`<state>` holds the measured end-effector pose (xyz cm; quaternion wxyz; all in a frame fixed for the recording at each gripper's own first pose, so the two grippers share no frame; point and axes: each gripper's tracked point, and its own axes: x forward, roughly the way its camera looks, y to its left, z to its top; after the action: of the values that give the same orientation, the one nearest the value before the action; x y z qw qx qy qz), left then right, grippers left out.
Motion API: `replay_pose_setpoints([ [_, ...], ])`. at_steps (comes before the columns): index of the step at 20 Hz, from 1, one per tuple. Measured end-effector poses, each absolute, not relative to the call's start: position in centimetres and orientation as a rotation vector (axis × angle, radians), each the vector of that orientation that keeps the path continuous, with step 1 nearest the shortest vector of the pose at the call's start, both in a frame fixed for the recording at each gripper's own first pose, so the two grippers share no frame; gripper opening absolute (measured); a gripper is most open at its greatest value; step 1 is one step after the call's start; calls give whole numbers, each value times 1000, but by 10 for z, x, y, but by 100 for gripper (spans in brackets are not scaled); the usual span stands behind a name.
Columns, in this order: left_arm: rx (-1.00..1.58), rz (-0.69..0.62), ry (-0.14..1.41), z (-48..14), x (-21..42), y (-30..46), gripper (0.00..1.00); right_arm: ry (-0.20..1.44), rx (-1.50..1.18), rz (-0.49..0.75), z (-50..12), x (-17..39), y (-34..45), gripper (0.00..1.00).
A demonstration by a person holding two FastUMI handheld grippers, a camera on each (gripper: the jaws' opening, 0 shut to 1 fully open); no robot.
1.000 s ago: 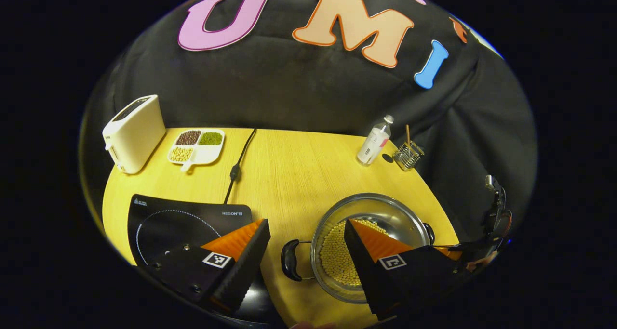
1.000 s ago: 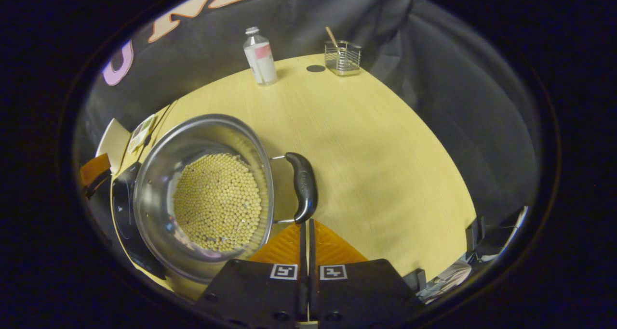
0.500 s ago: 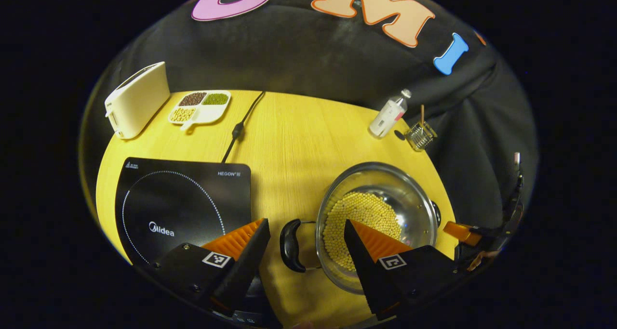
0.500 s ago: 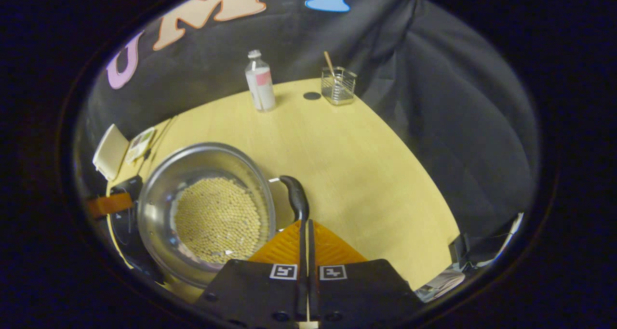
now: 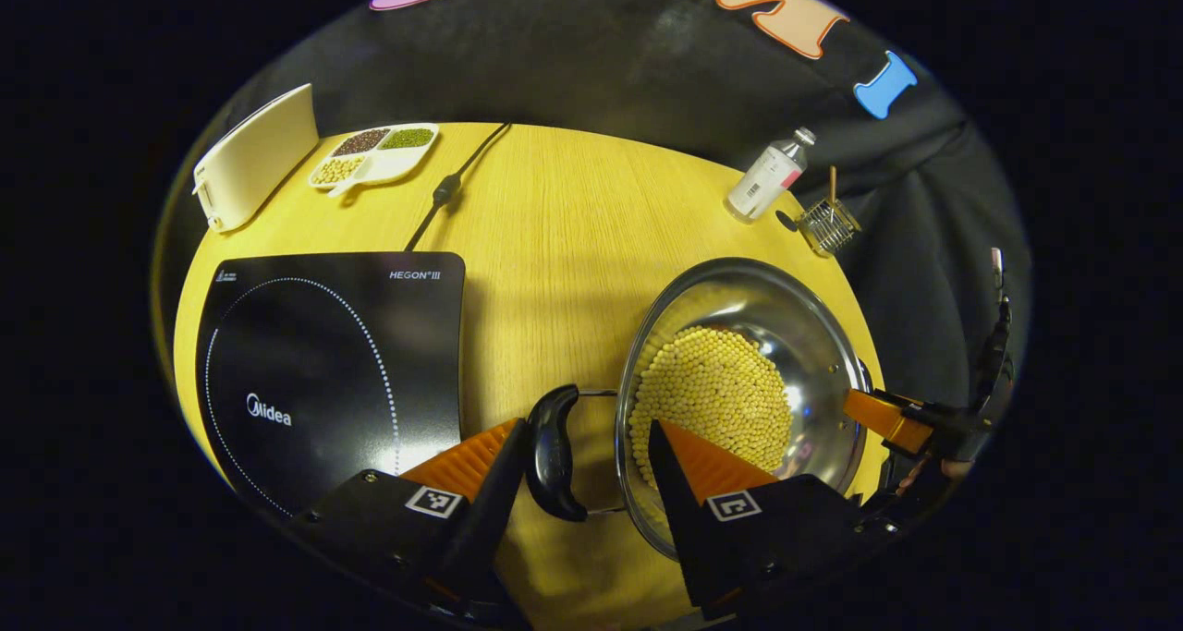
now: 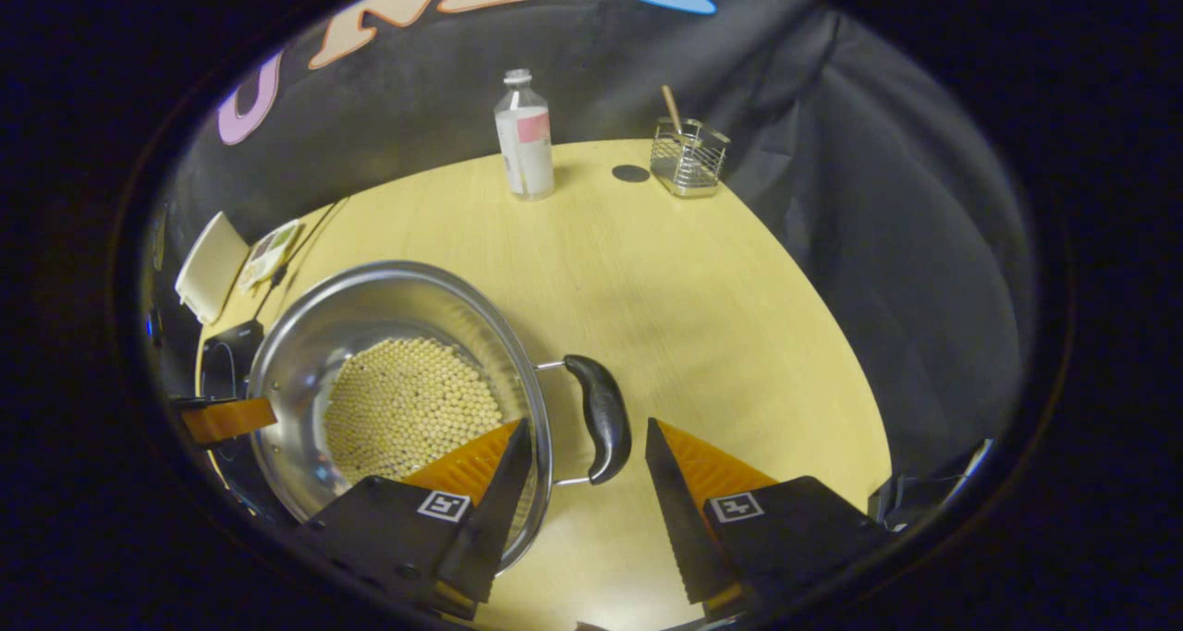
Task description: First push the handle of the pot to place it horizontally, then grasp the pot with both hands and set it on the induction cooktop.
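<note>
The biggest change is at the right gripper [image 6: 580, 446]: half a second ago its jaws were pressed together against the pot's right handle [image 6: 603, 417], and now they stand spread to either side of that black grip, touching nothing. The handle has also come round to lie level, so the pushing step looks finished and the two-handed grasp is about to start. The left gripper [image 5: 584, 446] has come lower and nearer; its jaws are spread too, with the left handle [image 5: 552, 451] between them, one finger just beside it but not yet closing.

The pot [image 5: 739, 391], a steel one holding a bed of pale yellow beans [image 5: 716, 395], sits on the yellow surface [image 5: 554, 234], well right of the induction cooktop [image 5: 333, 354], where it must end up. The strip of surface between them is bare, so nothing blocks the short carry.

Further back stand a white toaster [image 5: 250, 155], a divided dish of beans [image 5: 374, 151] and the cooktop's power cord [image 5: 448, 188]. On the far right edge are a small bottle [image 6: 524, 137] and a wire holder [image 6: 686, 155], all well apart from the path. The likely risk is an uneven lift tilting the pot and spilling its load.
</note>
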<state>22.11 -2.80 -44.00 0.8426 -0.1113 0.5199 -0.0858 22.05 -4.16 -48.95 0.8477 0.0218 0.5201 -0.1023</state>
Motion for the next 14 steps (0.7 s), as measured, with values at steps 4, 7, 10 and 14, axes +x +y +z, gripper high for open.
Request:
replay_pose_setpoints([
  [4, -236, -163, 1150, -457, 222, -27, 64, 1156, 38, -177, -509, 226, -31, 76],
  [7, -224, -171, 1145, -456, 223, -25, 59, 1146, 7, -184, -506, 228, -30, 67],
  [10, -230, -159, 1148, -450, 221, -21, 56, 1147, -6, -167, -504, 224, -26, 61],
  [14, -224, -158, 1135, -433, 214, -12, 55, 1127, -15, -152, -484, 212, -15, 60],
])
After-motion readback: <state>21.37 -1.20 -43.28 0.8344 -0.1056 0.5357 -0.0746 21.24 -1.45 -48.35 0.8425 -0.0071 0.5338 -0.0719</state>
